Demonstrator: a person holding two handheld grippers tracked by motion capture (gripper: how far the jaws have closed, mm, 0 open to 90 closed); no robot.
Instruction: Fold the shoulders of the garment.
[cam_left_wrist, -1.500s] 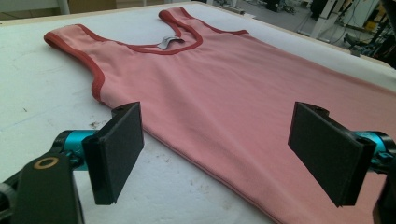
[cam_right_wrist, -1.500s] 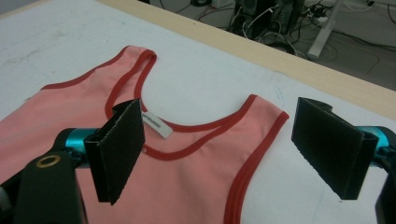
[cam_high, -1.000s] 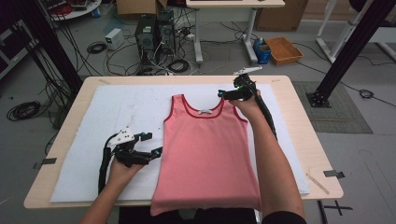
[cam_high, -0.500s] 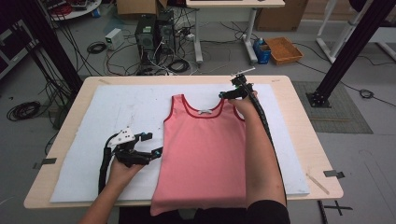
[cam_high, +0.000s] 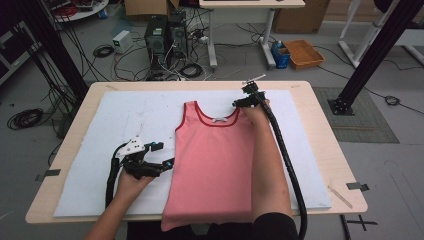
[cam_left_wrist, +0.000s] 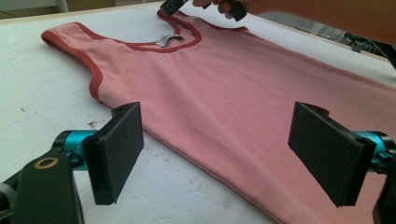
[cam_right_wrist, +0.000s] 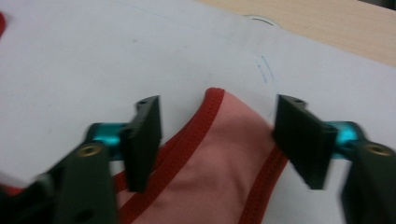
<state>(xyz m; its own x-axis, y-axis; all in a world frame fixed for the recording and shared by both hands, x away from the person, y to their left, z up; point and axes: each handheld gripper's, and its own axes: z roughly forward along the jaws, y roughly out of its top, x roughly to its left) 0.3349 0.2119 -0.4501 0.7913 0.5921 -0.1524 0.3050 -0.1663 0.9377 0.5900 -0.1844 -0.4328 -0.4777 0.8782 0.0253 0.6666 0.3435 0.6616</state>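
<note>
My right hand-held gripper (cam_right_wrist: 217, 140) has been closing, strap of the top (cam_high: 215, 160) mid-bench between its unpressed pads; left hand-held gripper (cam_left_wrist: 229, 156) wide at the side hem; next: pinch, then fold.

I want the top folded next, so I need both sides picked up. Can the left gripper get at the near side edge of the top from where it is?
Probably yes. The left gripper is open right beside the top, whose side edge runs between its jaws, and nothing lies between them on the white mat.
</note>
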